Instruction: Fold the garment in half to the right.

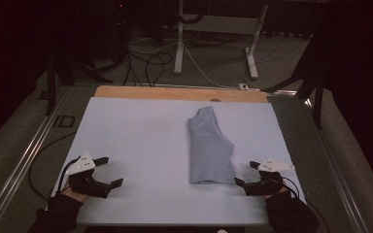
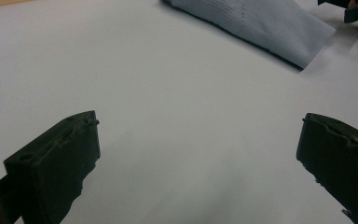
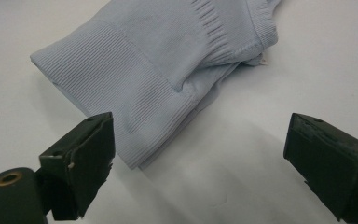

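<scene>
One folded pale-blue garment (image 1: pixel 210 148) on table (image 1: pixel 126 131), two tongs, left (image 1: pixel 104 171) and right (image 1: pixel 246 174), both spread, empty

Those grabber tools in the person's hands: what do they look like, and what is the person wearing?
Each is black with two blocky jaws. The left gripper and right gripper each carry a pale three-cornered plate and trail a thin black cable. The person's sleeves are dark.

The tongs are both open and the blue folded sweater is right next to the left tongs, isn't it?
Not quite. The folded light blue sweater lies next to the right tongs, as the high view shows. The left tongs sit far off across the bare mat. Both are open, yes.
</scene>
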A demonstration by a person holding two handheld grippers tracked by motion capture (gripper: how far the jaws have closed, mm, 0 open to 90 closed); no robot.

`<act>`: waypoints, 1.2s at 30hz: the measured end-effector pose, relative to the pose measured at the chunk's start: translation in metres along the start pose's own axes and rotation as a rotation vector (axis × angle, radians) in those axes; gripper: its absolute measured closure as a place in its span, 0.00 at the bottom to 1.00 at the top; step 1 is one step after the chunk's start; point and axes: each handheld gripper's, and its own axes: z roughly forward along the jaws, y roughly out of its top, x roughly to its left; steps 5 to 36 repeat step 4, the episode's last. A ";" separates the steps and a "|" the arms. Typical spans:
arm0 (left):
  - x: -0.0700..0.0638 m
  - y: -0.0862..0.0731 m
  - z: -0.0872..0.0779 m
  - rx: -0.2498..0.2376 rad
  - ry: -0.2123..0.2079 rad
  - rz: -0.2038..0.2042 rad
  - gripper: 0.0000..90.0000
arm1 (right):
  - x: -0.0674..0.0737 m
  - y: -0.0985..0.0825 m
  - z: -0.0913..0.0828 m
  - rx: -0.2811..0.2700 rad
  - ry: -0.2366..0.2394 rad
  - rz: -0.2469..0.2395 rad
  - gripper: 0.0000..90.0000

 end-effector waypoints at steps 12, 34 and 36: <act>0.000 0.000 -0.001 0.001 0.002 0.001 0.00 | 0.000 0.000 0.001 0.010 0.003 0.000 0.10; 0.000 0.000 -0.001 0.001 0.002 0.001 0.00 | 0.000 0.000 0.001 0.010 0.003 0.000 0.10; 0.000 0.000 -0.001 0.001 0.002 0.001 0.00 | 0.000 0.000 0.001 0.010 0.003 0.000 0.10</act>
